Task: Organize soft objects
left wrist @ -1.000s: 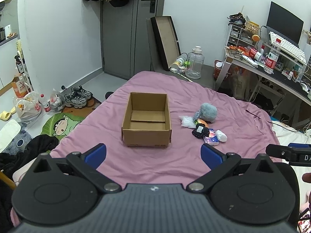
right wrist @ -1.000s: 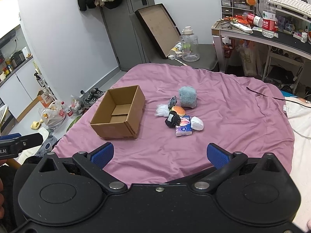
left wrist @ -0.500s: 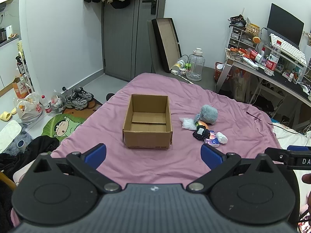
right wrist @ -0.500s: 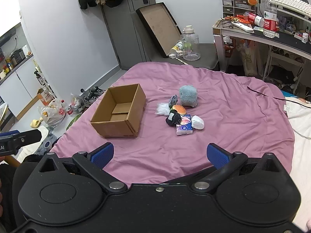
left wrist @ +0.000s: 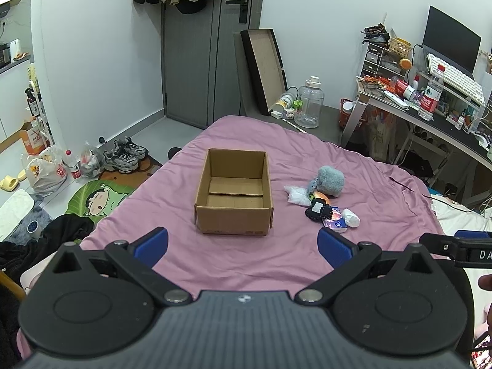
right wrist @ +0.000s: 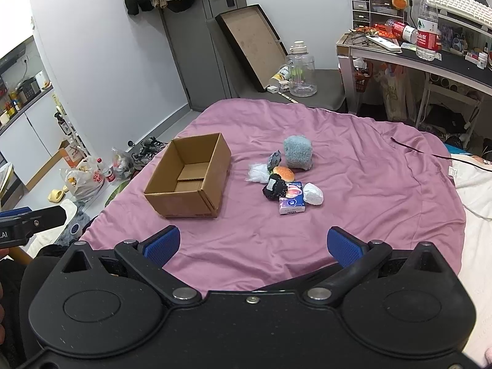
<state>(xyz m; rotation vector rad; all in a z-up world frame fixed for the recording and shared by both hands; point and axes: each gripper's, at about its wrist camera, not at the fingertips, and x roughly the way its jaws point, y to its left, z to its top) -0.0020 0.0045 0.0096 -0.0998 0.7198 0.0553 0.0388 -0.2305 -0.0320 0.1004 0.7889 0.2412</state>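
An open, empty cardboard box [left wrist: 234, 193] [right wrist: 190, 176] sits on the pink bedsheet [left wrist: 276, 255]. Right of it lies a small heap of soft items: a grey-blue fluffy plush [left wrist: 330, 180] [right wrist: 297, 152], a burger-shaped toy [right wrist: 283, 172], a black pouch [left wrist: 318, 209] [right wrist: 273, 188], a tissue pack [right wrist: 291, 203], a white bundle [right wrist: 313, 193] and a clear bag of white stuff [right wrist: 257, 172]. My left gripper [left wrist: 243, 246] hangs open above the near sheet, short of the box. My right gripper [right wrist: 251, 246] is open too, well short of the heap. Neither holds anything.
The bed's near edge lies under both grippers. Shoes [left wrist: 124, 155], bags [left wrist: 46, 170] and a cartoon mat [left wrist: 98, 198] lie on the floor at left. A cluttered desk [right wrist: 430, 58] stands at right, a water jug [right wrist: 299, 70] and a leaning tray [right wrist: 250, 46] beyond the bed.
Both views have shifted slightly, so the box and the heap sit a little lower and nearer in frame. Both grippers stay open and nothing on the bed has moved.
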